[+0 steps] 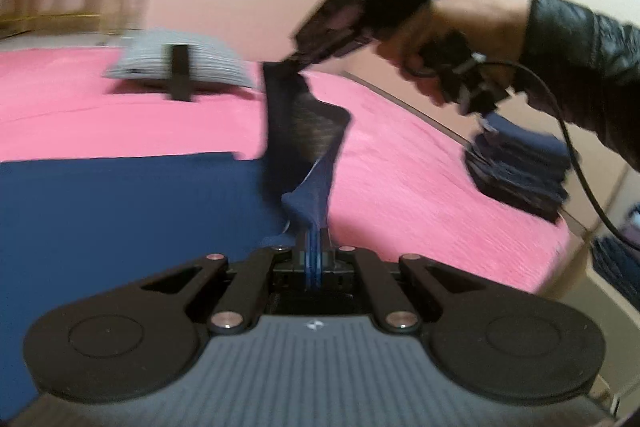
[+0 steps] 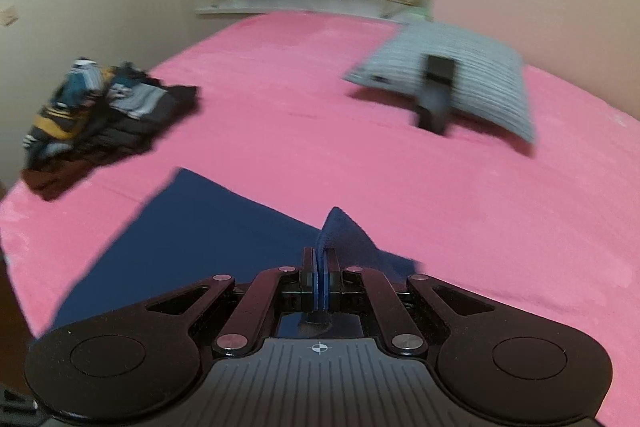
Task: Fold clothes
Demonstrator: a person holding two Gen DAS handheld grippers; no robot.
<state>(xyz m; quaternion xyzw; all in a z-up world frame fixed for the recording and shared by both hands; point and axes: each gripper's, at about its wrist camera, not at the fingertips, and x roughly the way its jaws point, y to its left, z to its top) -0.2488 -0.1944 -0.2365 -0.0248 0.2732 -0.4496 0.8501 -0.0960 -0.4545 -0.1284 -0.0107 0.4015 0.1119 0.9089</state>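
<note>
Both the left gripper [image 1: 314, 251] and right gripper [image 2: 322, 267] pinch the navy garment [image 1: 120, 211], seemingly one edge at mid-frame; keep it taut and level.

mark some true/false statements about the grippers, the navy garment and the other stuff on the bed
1. Both grippers are shut on the navy garment. True: left gripper and right gripper each pinch its cloth.
2. The bed cover is white. False: it is pink.
3. The striped grey cushion has a dark object on it. True.
4. The navy garment hangs fully in the air. False: most of it lies flat on the bed.
5. The pile of mixed clothes lies on top of the navy garment. False: it sits apart, near the bed's edge.
</note>
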